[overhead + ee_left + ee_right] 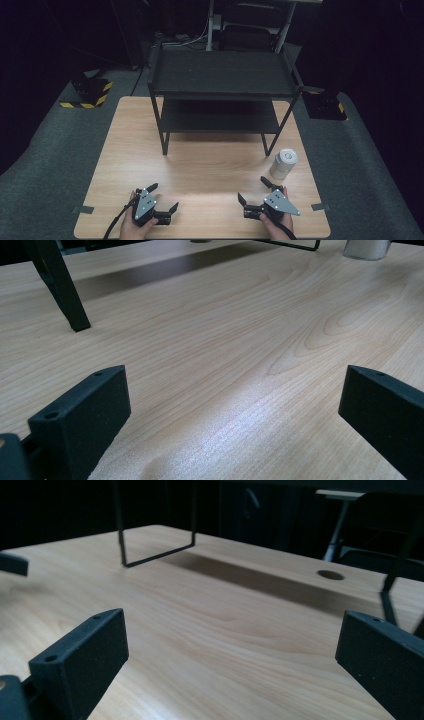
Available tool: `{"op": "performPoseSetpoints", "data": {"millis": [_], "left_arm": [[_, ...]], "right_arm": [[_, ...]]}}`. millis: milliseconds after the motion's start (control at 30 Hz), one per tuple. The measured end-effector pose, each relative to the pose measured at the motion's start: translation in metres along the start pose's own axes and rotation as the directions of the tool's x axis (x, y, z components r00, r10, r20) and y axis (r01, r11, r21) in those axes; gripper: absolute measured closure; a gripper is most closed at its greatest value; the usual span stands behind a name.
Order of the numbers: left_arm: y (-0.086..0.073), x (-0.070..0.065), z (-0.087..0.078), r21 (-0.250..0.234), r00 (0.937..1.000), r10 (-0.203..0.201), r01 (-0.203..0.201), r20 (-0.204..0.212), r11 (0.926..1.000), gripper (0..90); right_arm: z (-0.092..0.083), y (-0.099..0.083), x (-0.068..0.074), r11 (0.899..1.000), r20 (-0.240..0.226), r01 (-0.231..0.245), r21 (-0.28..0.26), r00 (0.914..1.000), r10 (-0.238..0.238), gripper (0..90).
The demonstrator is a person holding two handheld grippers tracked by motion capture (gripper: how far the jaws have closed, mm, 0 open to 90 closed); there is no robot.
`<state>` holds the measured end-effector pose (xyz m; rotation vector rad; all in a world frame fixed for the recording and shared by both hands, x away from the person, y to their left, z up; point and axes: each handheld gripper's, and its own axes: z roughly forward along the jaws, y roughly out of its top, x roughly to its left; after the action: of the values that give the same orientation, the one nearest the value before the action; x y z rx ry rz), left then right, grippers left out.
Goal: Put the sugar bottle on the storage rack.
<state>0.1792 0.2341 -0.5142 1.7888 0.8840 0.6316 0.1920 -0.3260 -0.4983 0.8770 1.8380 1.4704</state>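
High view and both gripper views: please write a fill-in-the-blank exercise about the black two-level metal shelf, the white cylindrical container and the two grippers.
1. The black two-level metal shelf stands on the far half of the light wooden ____.
2. The white cylindrical container stands nearer the ____ gripper.
3. The jaws of the left gripper and of the right gripper are both ____.
4. Both levels of the shelf hold ____.

Missing words: table; right; open; nothing

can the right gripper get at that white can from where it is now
Probably yes. The white can stands on the table just ahead of the right gripper, right of the shelf rack's leg. The jaws stand open, with bare wood between.
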Motion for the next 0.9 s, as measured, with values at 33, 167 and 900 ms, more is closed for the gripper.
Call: {"op": "performPoseSetpoints", "data": {"millis": [33, 167, 900], "left_arm": [[0.0, 0.0, 0.0, 0.0, 1.0, 0.0, 0.0, 0.0, 1.0, 0.5], [0.0, 0.0, 0.0, -0.001, 1.0, -0.001, 0.001, 0.001, 1.0, 0.5], [0.0, 0.001, 0.0, -0.001, 1.0, -0.003, 0.003, 0.005, 1.0, 0.5]], "right_arm": [[0.0, 0.0, 0.0, 1.0, 0.0, 0.0, 0.0, 1.0, 0.0, 0.4], [-0.008, 0.0, -0.003, 1.0, 0.034, -0.012, -0.023, 0.9994, 0.013, 0.3], [-0.021, -0.006, -0.021, 0.999, 0.293, -0.052, -0.011, 0.9547, 0.053, 0.4]]}}
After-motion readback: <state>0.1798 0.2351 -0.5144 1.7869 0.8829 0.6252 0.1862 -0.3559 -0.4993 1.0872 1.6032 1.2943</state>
